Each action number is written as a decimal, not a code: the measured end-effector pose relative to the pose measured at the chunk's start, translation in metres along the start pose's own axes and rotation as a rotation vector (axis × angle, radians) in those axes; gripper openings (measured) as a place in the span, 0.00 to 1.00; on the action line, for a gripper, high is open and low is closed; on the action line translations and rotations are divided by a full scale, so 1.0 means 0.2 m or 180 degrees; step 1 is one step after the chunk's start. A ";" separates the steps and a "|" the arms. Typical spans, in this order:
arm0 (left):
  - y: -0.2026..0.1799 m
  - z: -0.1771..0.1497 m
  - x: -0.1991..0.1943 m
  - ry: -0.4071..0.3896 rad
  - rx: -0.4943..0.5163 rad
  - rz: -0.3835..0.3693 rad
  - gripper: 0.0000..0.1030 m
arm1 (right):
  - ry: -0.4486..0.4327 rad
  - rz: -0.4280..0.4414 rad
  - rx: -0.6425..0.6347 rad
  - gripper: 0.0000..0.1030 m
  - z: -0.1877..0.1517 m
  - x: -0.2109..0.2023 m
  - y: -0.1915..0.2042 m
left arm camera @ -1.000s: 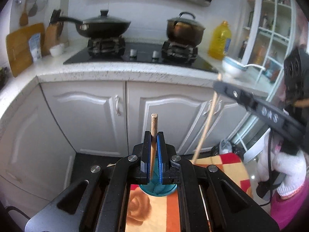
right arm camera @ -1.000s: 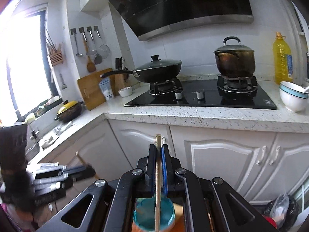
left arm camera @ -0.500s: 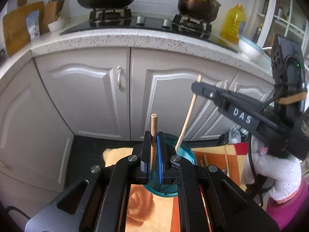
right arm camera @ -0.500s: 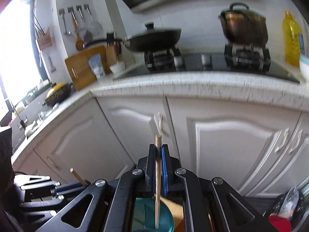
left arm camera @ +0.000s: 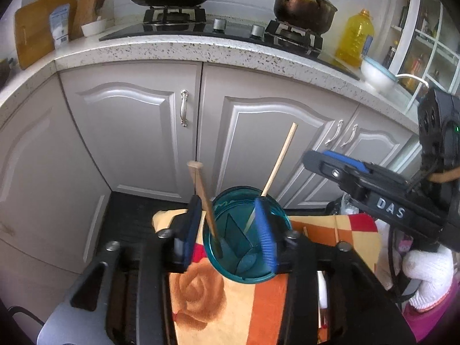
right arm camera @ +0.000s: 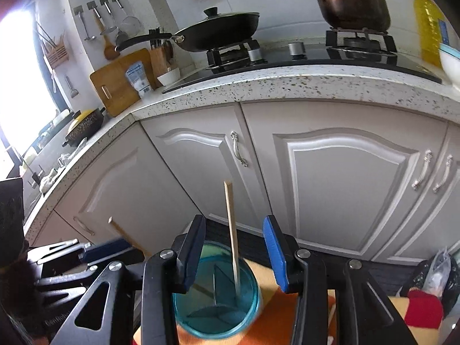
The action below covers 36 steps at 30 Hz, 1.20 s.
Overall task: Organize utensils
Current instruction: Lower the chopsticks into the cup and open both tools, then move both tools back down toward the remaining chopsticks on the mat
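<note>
**A:** Chopsticks first, from the left. How will they handle, and where are they?

**B:** Both stand in the teal holder (left arm camera: 246, 235) on the patterned cloth (left arm camera: 230, 302). I'd judge them light, stiff and smooth, so they'd roll or slip in a loose pinch. Best taken on the upper shaft, clear of the rim.

**A:** Left tongs?

**B:** The left tongs (left arm camera: 230, 230) are opening, wide apart either side of the holder. The darker chopstick (left arm camera: 204, 198) is between them but no pad presses it. Its long axis runs from the holder floor up and leftward, with the square end on top.

**A:** And further right?

**B:** The pale chopstick (right arm camera: 232, 235) stands nearly upright in the wrist view of the right tongs (right arm camera: 234, 256), with its thin end down in a divider compartment. Those tongs are opening too, free of it. In the left view it leans up to the right.

**A:** Is the holder fragile?

**B:** It looks like translucent plastic, light enough to tip if a stick is levered against its rim.
</note>
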State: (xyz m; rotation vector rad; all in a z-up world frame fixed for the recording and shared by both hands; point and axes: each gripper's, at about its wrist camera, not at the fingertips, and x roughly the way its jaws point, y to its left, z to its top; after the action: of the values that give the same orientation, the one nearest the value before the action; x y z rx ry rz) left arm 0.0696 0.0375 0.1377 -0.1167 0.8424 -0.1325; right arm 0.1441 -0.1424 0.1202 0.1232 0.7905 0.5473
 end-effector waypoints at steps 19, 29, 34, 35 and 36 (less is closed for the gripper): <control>-0.28 -0.20 -0.24 -0.0180 0.0262 0.0009 0.38 | -0.0063 -0.0408 0.0056 0.42 -0.36 -0.48 0.00; -0.51 -0.32 -0.25 -0.0177 0.0473 -0.0081 0.38 | -0.0142 -0.0660 0.0167 0.49 -0.55 -0.73 -0.06; -0.62 -0.37 -0.23 -0.0136 0.0567 -0.0134 0.38 | -0.0130 -0.0791 0.0172 0.50 -0.63 -0.81 -0.10; -0.64 -0.38 -0.23 -0.0127 0.0585 -0.0145 0.38 | -0.0124 -0.0802 0.0194 0.51 -0.64 -0.82 -0.11; -0.66 -0.39 -0.22 -0.0119 0.0606 -0.0153 0.38 | -0.0123 -0.0812 0.0224 0.51 -0.65 -0.83 -0.13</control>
State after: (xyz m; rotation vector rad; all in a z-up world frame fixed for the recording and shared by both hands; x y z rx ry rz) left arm -0.0269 -0.0891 0.1400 0.0392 0.7859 -0.2542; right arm -0.0330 -0.2616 0.1273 0.0957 0.7744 0.2752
